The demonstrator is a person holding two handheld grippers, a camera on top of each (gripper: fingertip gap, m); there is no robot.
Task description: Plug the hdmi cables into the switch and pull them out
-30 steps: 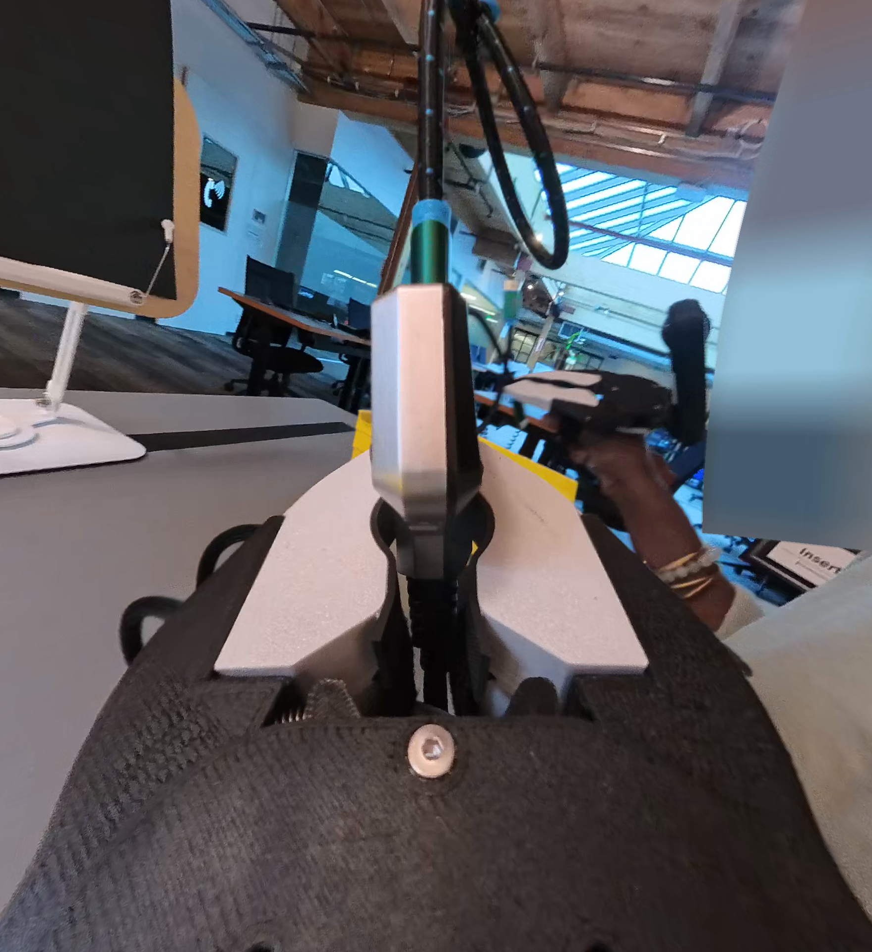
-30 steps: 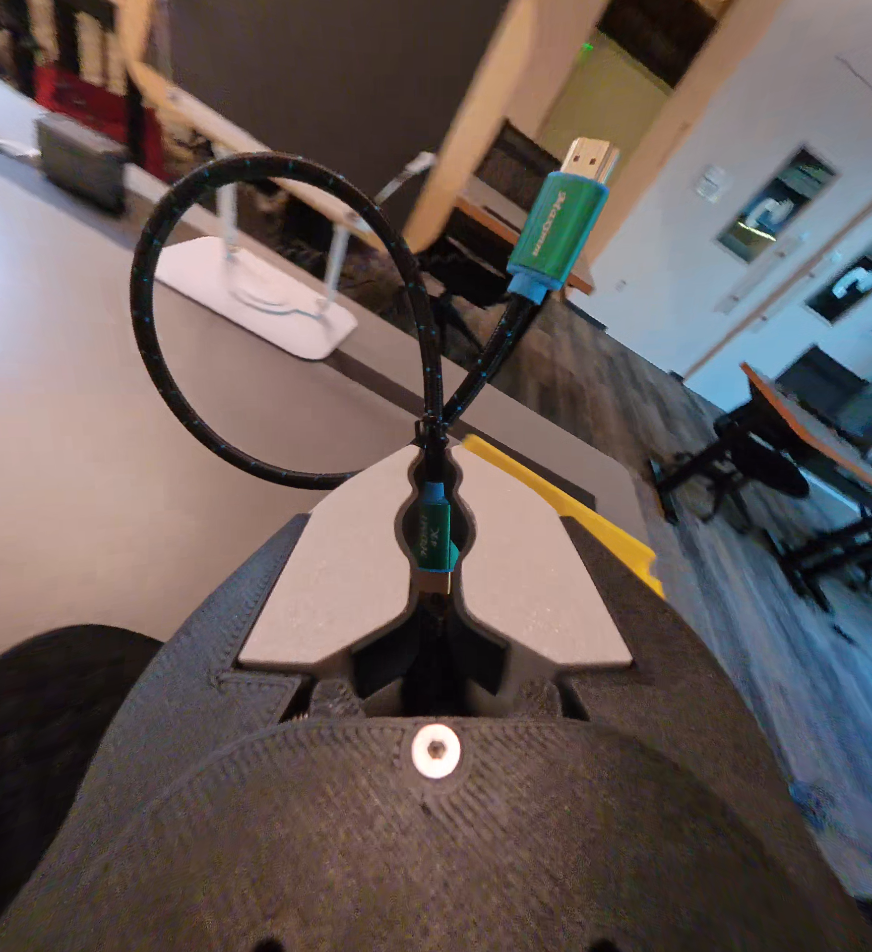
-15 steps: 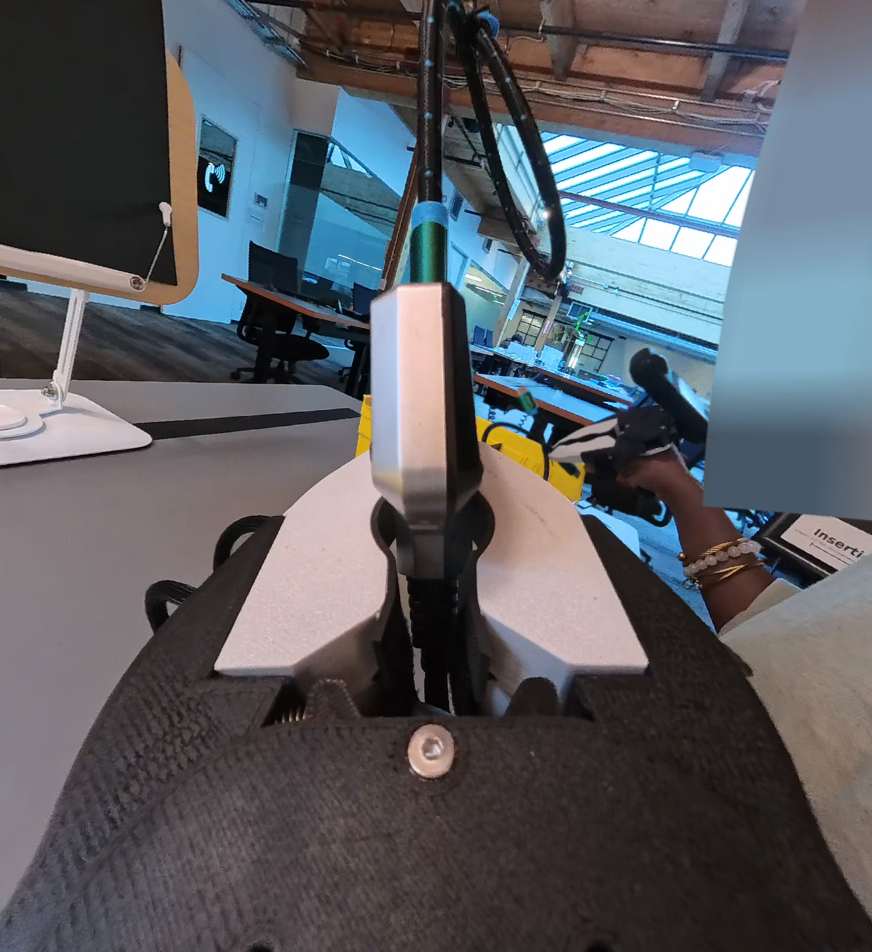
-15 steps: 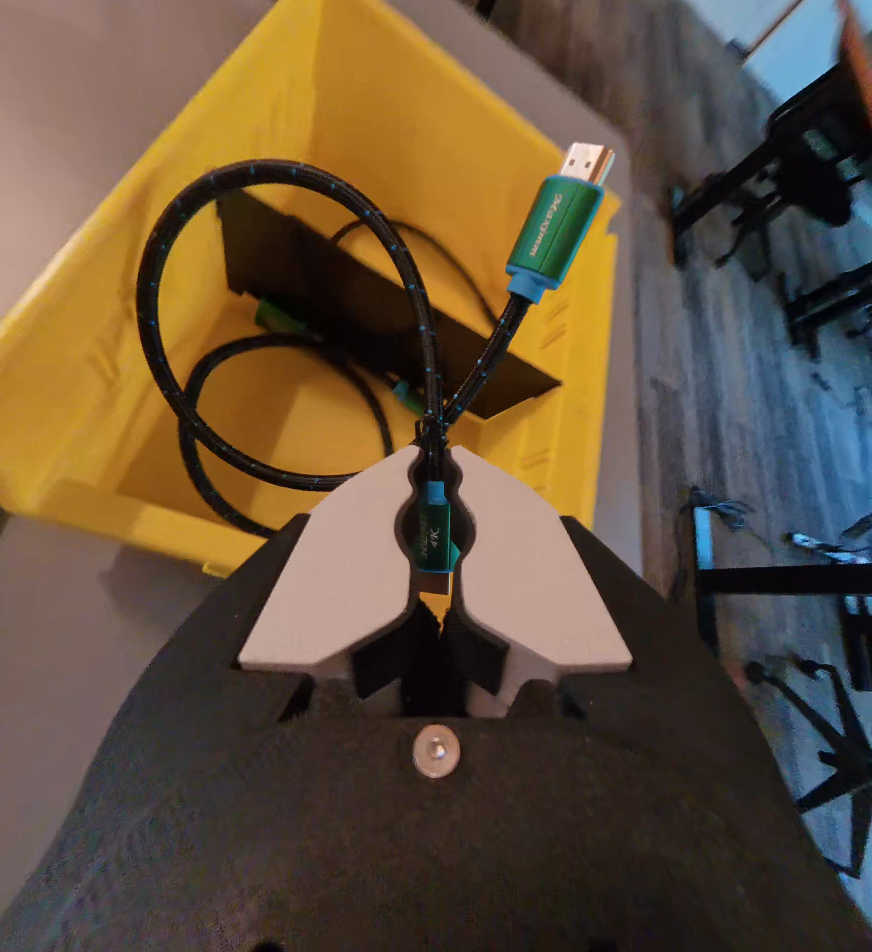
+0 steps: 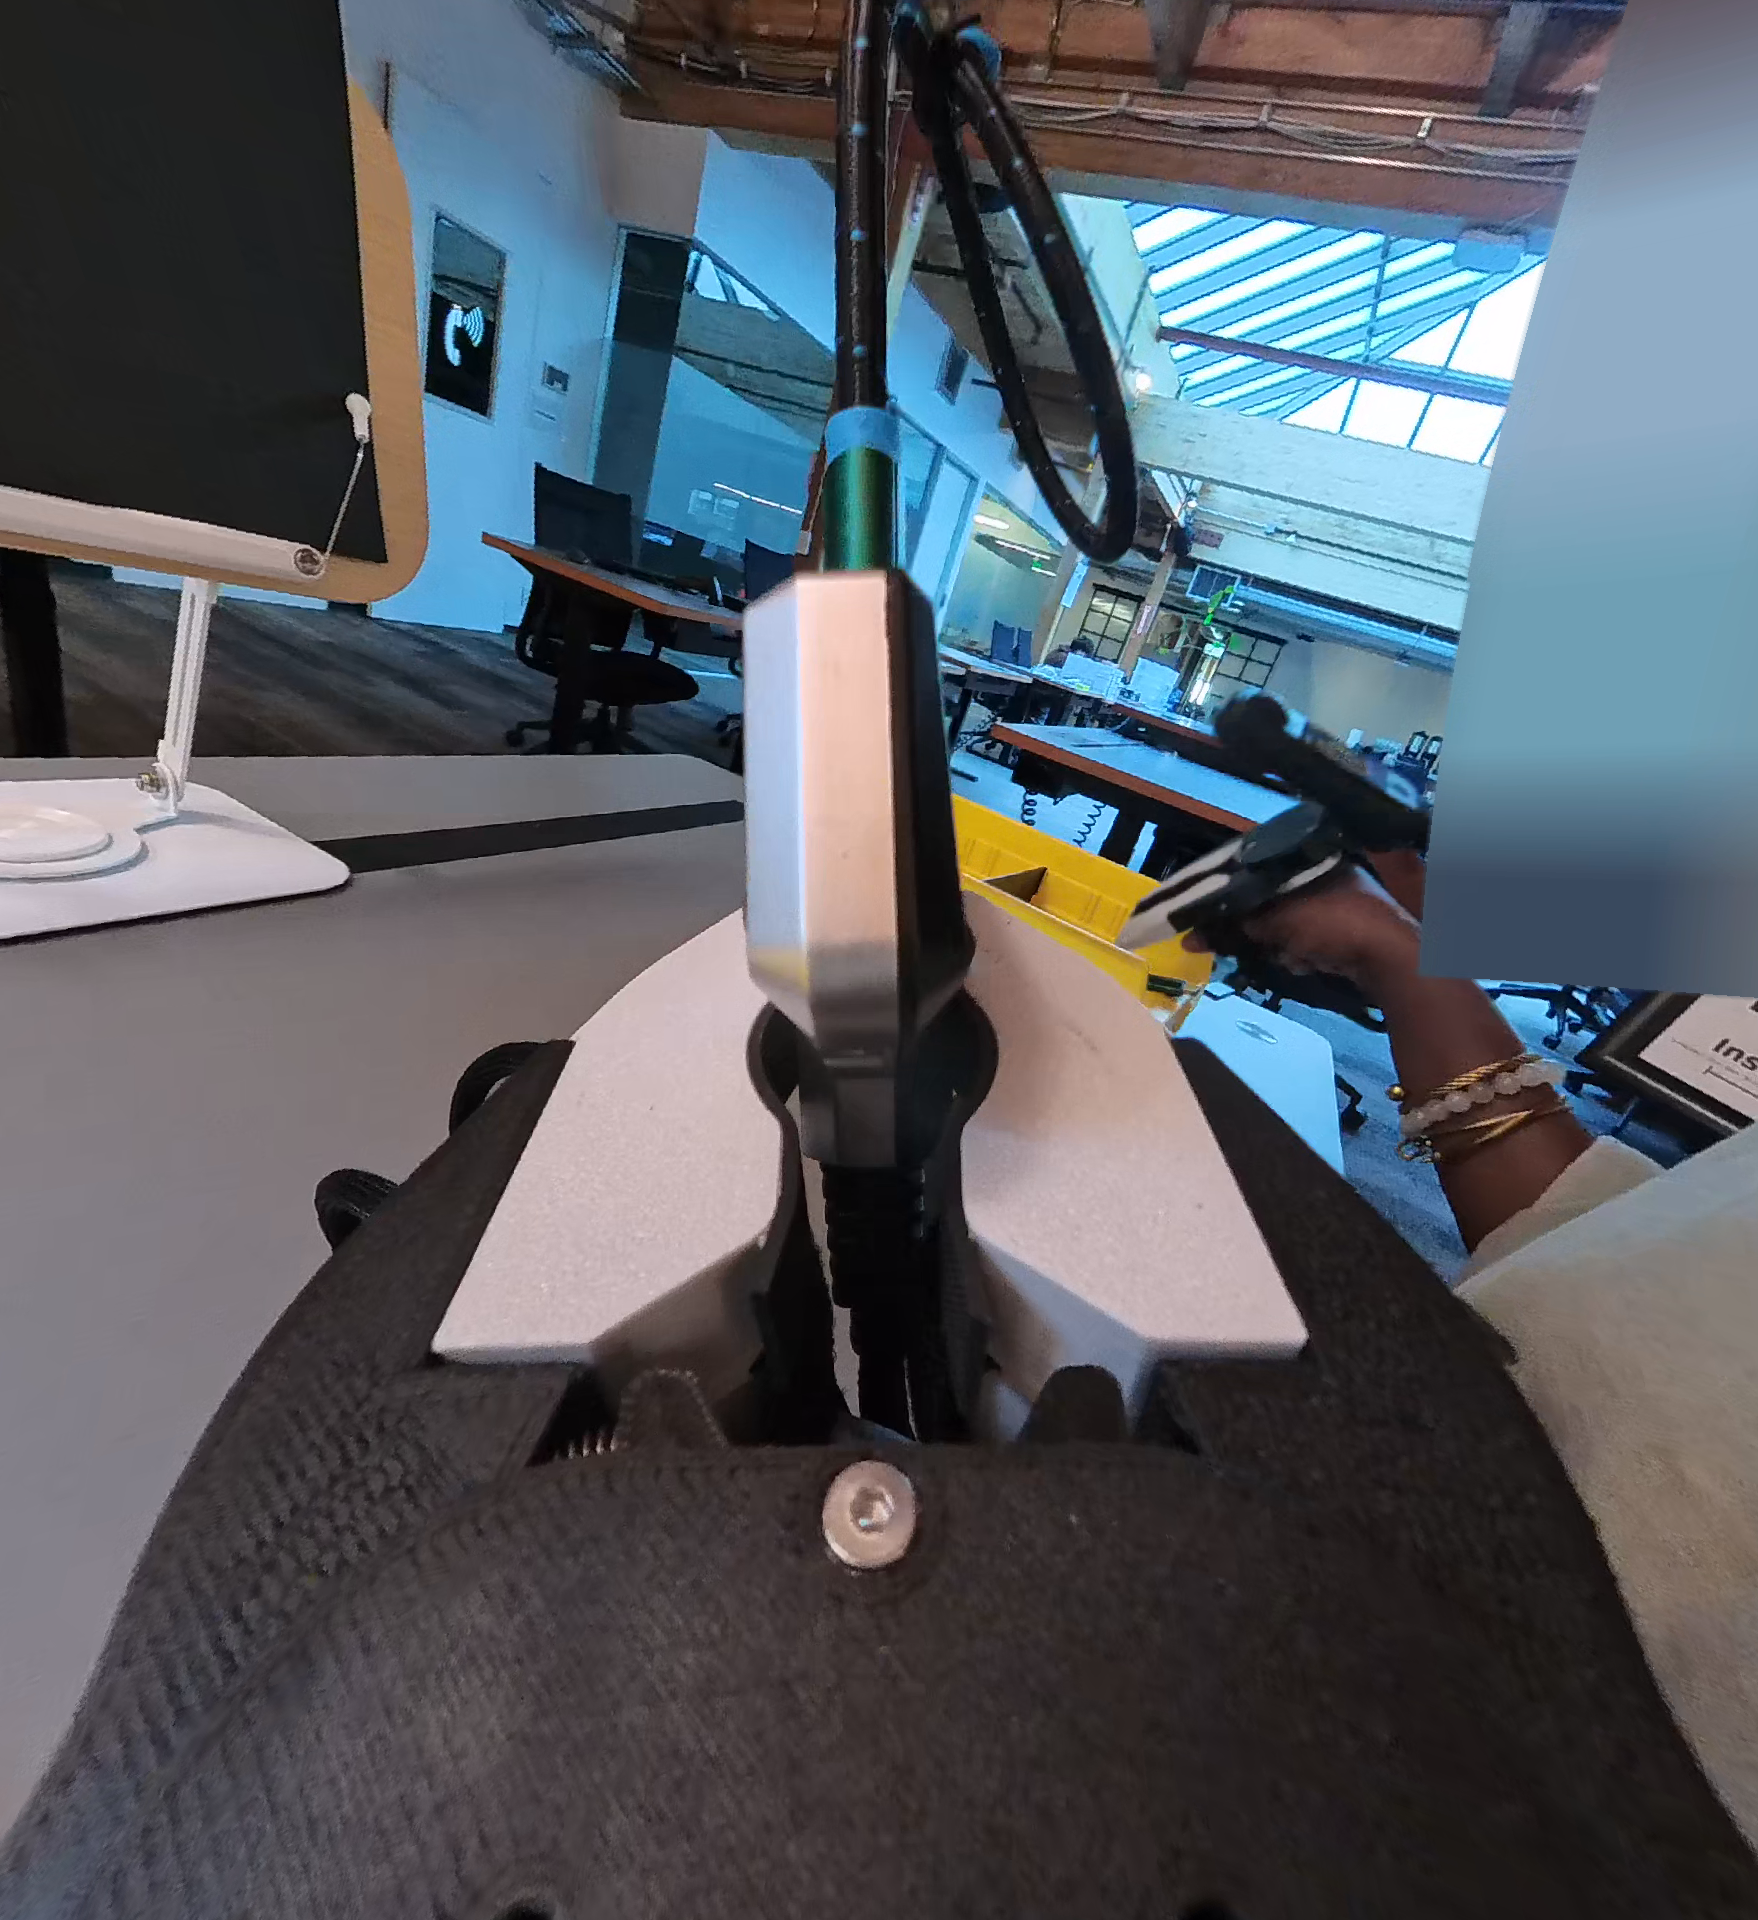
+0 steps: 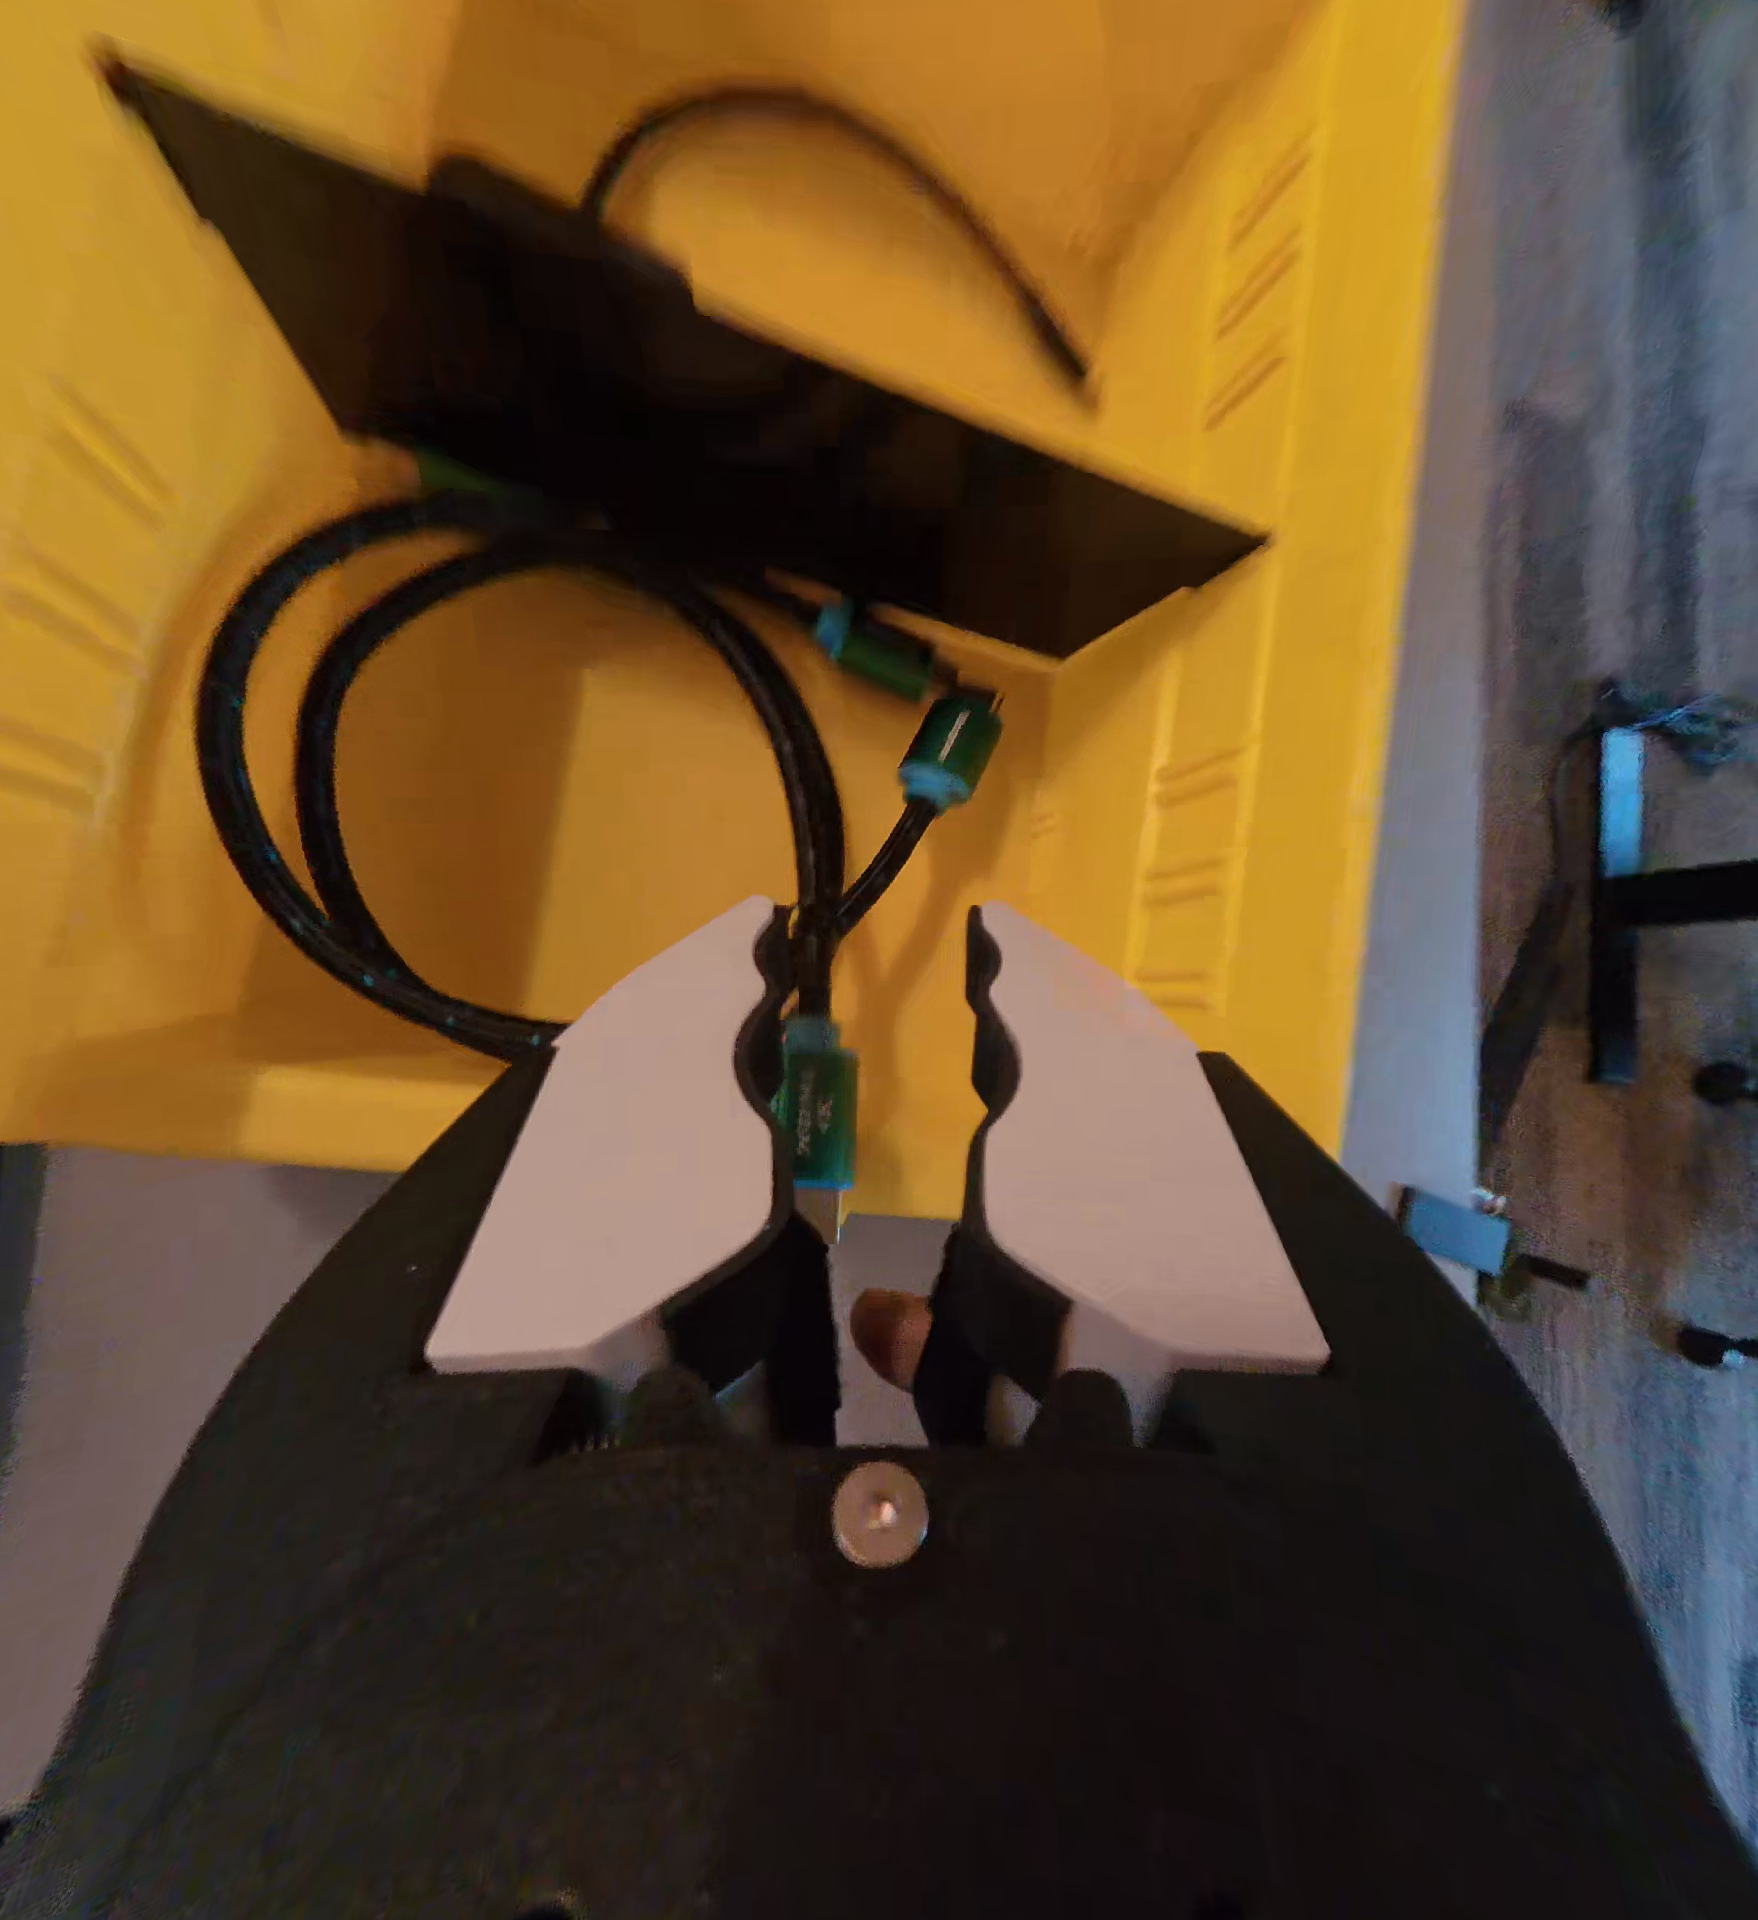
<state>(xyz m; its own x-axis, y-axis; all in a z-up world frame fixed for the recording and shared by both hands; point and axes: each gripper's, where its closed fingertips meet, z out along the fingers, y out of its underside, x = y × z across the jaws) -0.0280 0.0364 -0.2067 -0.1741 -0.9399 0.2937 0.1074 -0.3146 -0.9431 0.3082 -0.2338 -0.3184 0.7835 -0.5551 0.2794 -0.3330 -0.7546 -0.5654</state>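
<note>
My left gripper is shut on a silver HDMI switch and holds it upright. A green HDMI plug sits in the switch's top, and its black braided cable loops overhead. My right gripper is open over a yellow bin. A green plug leans against its left finger, unclamped. That cable loops down into the bin, its other plug hanging free. The right gripper also shows in the left wrist view, above the bin.
A black divider panel and another green-plugged cable lie in the bin. A white stand with a dark board sits on the grey table at the left. A person's braceleted arm is at the right. The left gripper's tips are roughly 45 cm from the right gripper's. Measured from the fingertips, the green plug is 4 cm or so from the right gripper and 45 cm from the left.
My right gripper tilted down over the yellow bin, moved closer and opened, letting go of the green plug. The cable sank into the bin. My left gripper kept hold of the switch.
</note>
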